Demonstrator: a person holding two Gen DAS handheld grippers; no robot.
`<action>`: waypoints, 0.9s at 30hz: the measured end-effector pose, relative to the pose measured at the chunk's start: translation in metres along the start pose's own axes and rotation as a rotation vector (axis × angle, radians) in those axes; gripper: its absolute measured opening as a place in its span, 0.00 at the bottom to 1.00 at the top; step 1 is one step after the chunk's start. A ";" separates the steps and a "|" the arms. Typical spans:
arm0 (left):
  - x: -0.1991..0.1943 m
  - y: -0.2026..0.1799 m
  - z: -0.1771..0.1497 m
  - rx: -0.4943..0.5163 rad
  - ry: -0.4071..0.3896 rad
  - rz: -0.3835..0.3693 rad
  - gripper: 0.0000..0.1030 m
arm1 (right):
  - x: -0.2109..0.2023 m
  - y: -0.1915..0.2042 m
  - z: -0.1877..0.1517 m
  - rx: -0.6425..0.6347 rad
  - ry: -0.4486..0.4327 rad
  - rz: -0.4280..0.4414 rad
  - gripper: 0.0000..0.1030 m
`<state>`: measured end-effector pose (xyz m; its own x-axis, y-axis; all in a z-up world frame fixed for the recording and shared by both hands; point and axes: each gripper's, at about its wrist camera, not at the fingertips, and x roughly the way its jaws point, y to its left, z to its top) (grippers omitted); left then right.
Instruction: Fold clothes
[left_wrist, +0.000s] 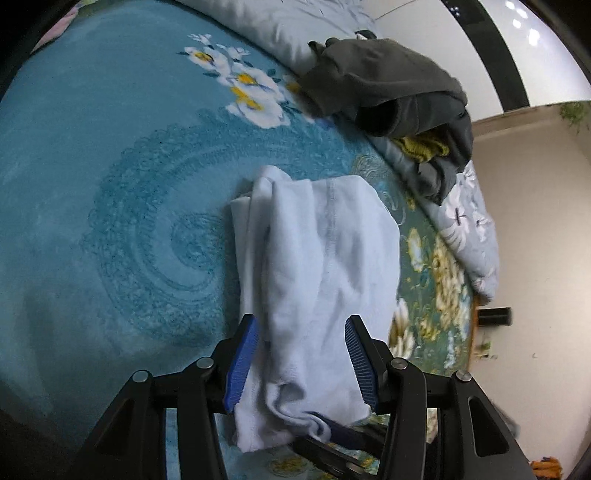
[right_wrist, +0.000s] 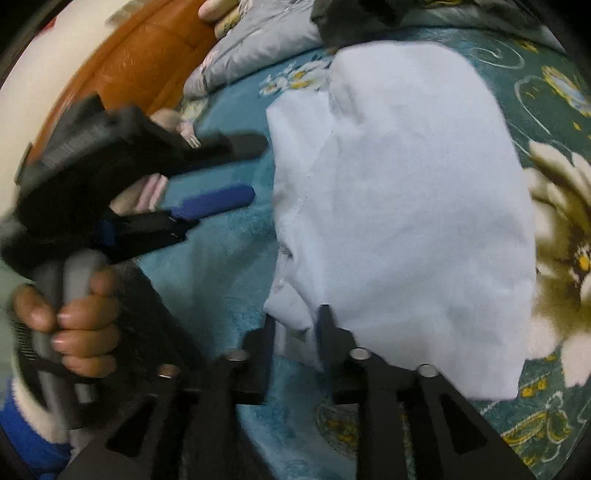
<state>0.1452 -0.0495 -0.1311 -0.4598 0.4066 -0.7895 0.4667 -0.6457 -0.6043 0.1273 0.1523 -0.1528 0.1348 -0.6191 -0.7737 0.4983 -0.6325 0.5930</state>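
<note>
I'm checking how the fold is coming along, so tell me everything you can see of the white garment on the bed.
The white garment is soft, pale knit cloth with a stitched seam running along it. It lies folded in wrinkled layers into a compact bundle, flat on the teal flowered blanket. The left tool stands over its near end with jaws apart, cloth between them and the pads clear of it. The right tool has a fold of its edge between parted jaws. The dark clothes pile lies apart from it.
</note>
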 end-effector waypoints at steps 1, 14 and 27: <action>0.001 -0.001 0.002 0.007 -0.008 0.015 0.52 | -0.009 -0.004 -0.001 0.025 -0.024 0.017 0.36; 0.039 0.006 0.049 0.052 -0.018 0.092 0.52 | -0.046 -0.090 -0.038 0.360 -0.180 -0.040 0.54; 0.059 0.014 0.067 0.034 0.005 -0.030 0.30 | -0.054 -0.100 -0.044 0.448 -0.199 0.009 0.53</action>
<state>0.0738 -0.0779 -0.1793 -0.4693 0.4293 -0.7716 0.4268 -0.6547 -0.6239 0.1085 0.2694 -0.1800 -0.0500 -0.6750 -0.7361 0.0747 -0.7375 0.6712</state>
